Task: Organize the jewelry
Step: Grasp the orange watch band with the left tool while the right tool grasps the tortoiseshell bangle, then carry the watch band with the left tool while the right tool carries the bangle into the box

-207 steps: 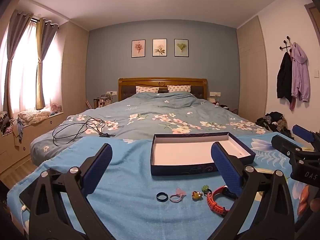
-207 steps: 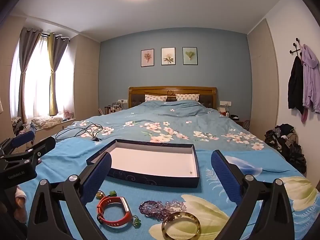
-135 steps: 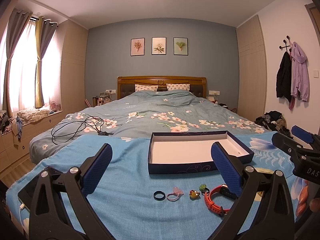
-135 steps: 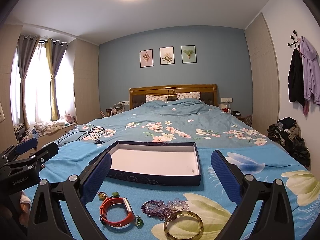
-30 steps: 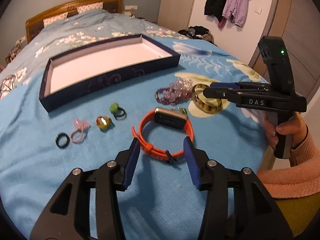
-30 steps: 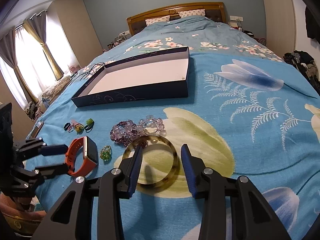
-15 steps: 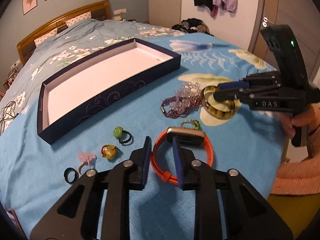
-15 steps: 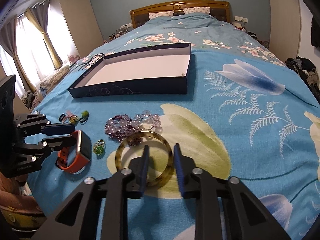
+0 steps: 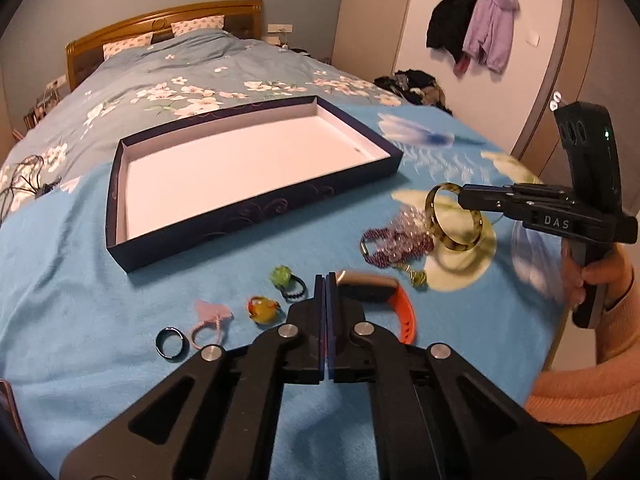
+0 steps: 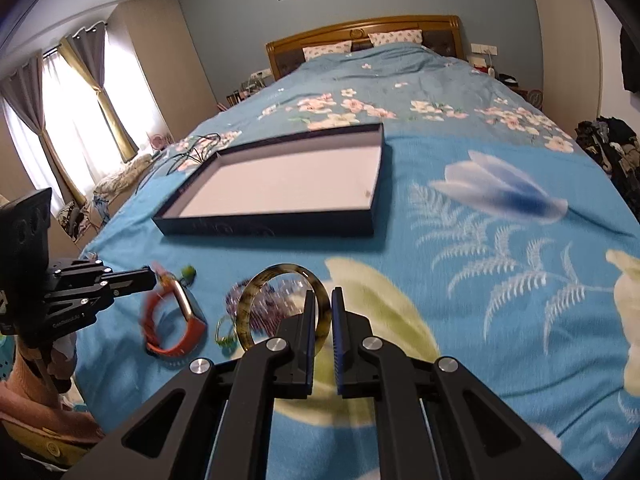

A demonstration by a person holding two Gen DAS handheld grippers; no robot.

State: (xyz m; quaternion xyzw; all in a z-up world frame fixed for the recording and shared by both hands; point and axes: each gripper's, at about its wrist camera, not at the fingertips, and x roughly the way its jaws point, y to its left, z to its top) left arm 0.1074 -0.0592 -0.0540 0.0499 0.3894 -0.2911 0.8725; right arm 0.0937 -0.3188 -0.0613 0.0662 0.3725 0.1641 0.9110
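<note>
We list: an orange watch band [image 9: 402,312], its strap pinched between the left fingers [image 9: 319,292]; a mottled amber bangle [image 10: 256,300], tilted up, its rim clamped between the right fingers [image 10: 309,312]; purple beads [image 9: 394,242] just beyond the bangle; four small rings [image 9: 224,316] left of the left fingers; an empty dark tray [image 9: 256,210] farther ahead.

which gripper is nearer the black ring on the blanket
Left. The left gripper, shut on the orange watch band, is a few rings over from the black ring. The right gripper holds the bangle beyond the watch band.
</note>
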